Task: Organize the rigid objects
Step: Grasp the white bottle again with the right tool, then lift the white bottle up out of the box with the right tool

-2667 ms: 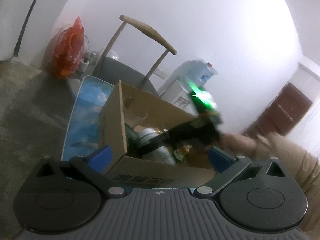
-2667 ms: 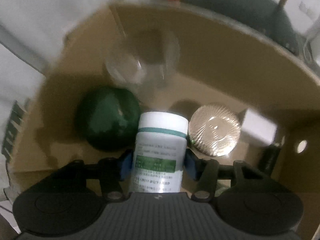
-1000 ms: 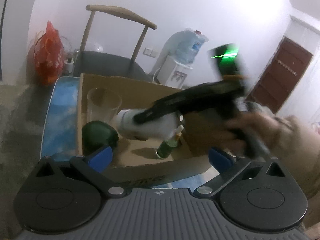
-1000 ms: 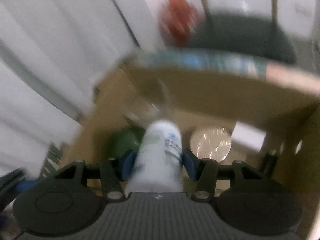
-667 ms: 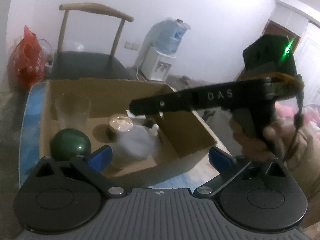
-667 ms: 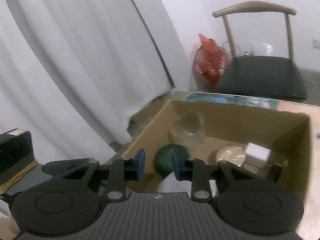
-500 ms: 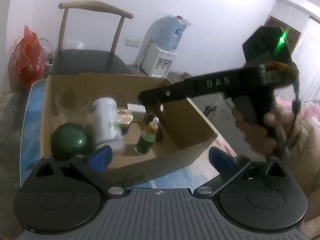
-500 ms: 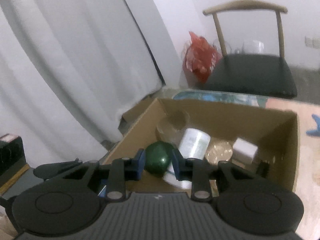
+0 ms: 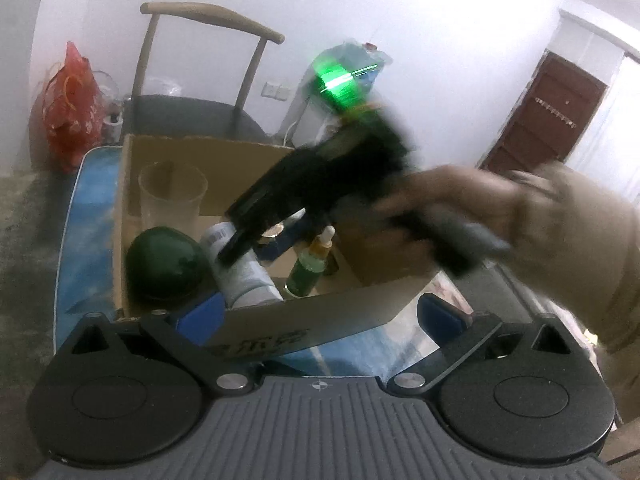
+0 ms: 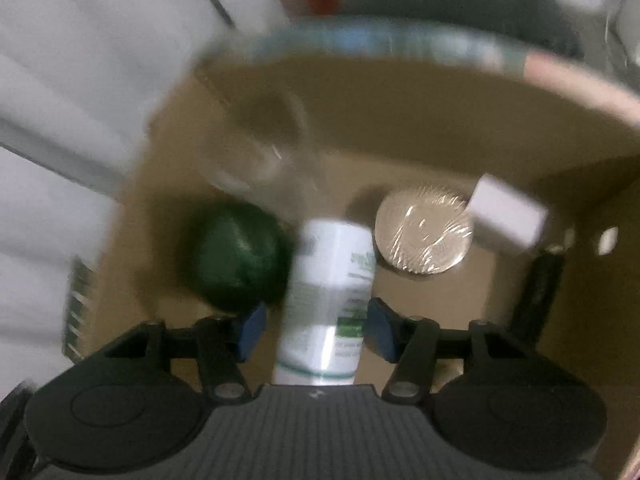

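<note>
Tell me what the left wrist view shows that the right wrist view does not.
Only the left wrist view shows the dropper bottle, the wooden-backed chair, the water dispenser, the brown door and the person's right hand.

Only the right wrist view shows the foil-topped round container and the white block.

Both show the cardboard box, the dark green ball, the clear cup and the white bottle.

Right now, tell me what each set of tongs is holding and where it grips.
The left tongs are open and empty. The right tongs straddle the white bottle's lower body, but a gap shows at one pad; a firm grip cannot be told.
</note>
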A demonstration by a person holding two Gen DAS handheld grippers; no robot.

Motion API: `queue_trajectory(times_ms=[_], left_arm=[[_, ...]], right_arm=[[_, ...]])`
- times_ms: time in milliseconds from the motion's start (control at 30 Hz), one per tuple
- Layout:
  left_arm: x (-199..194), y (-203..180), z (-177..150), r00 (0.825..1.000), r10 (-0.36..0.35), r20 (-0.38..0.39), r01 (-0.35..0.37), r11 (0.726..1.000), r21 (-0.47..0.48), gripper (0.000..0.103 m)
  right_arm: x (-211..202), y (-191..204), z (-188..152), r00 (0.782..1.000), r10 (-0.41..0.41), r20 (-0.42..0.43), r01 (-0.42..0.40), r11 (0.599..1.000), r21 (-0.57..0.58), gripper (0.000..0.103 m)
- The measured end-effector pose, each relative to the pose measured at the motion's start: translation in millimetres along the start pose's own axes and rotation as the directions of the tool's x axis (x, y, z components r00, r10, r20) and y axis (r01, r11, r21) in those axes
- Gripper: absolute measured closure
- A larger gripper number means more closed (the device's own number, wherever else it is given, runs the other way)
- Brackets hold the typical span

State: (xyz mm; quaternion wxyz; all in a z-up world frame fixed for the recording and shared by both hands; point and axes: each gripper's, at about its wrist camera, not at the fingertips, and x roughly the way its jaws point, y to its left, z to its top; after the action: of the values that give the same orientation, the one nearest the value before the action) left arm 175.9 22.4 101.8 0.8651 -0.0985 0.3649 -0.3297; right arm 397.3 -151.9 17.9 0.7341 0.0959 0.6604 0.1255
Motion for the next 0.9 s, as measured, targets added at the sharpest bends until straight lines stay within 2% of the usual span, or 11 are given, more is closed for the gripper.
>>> queue_trajectory(times_ms=[67, 133, 200, 267, 367, 433, 567, 633, 733, 867, 900], left_arm=[[-1, 2, -1, 1.000, -0.007, 0.007, 0.007, 1.000, 0.000, 0.000], [-3, 5, -4, 1.000, -0.004, 0.013, 0.004, 1.000, -0.003, 0.000], [-4, 9, -5, 1.000, 0.007, 0.013, -0.007, 1.000, -0.011, 0.000], [-4, 10, -6, 1.000, 0.022, 0.019, -0.021, 1.000, -0.011, 0.000], [-3, 3, -5, 1.000, 0.010, 0.024, -0.010, 1.000, 0.001, 0.000], [-4, -4, -6, 0.999, -0.015, 0.029, 0.015, 1.000, 0.004, 0.000], [-8, -20, -9, 0.998, -0.007, 0.058, 0.006, 1.000, 0.020, 0.000], [-10, -26, -11, 0.997, 0.018, 0.076, -0.020, 0.999, 0.025, 0.000], [-16, -34, -16, 0.990, 0.057, 0.125, -0.062, 0.997, 0.037, 0.000], [-28, -38, -22, 0.966, 0.104, 0.236, -0.117, 0.992, 0.043, 0.000], [-30, -38, -23, 0.960, 0.104, 0.260, -0.122, 0.991, 0.051, 0.001]], right_arm=[[25, 2, 2, 0.999, -0.002, -0.040, 0.002, 1.000, 0.005, 0.046], [12, 10, -7, 1.000, -0.014, 0.023, 0.016, 0.999, -0.050, 0.047], [-25, 10, -22, 0.991, 0.065, 0.114, -0.057, 0.996, -0.070, 0.047], [-64, 6, -41, 0.964, 0.159, 0.213, -0.145, 0.986, -0.080, 0.047], [-109, -2, -79, 0.894, 0.326, 0.307, -0.316, 0.945, -0.083, 0.047], [-121, -10, -108, 0.837, 0.418, 0.353, -0.417, 0.905, -0.082, 0.047], [-122, -28, -140, 0.756, 0.514, 0.405, -0.549, 0.835, -0.034, 0.047], [-115, -37, -152, 0.702, 0.581, 0.412, -0.638, 0.770, 0.002, 0.047], [-103, -51, -159, 0.641, 0.649, 0.409, -0.721, 0.692, 0.031, 0.047], [-89, -69, -164, 0.568, 0.704, 0.426, -0.803, 0.588, 0.100, 0.047], [-83, -74, -165, 0.540, 0.725, 0.428, -0.829, 0.546, 0.123, 0.047]])
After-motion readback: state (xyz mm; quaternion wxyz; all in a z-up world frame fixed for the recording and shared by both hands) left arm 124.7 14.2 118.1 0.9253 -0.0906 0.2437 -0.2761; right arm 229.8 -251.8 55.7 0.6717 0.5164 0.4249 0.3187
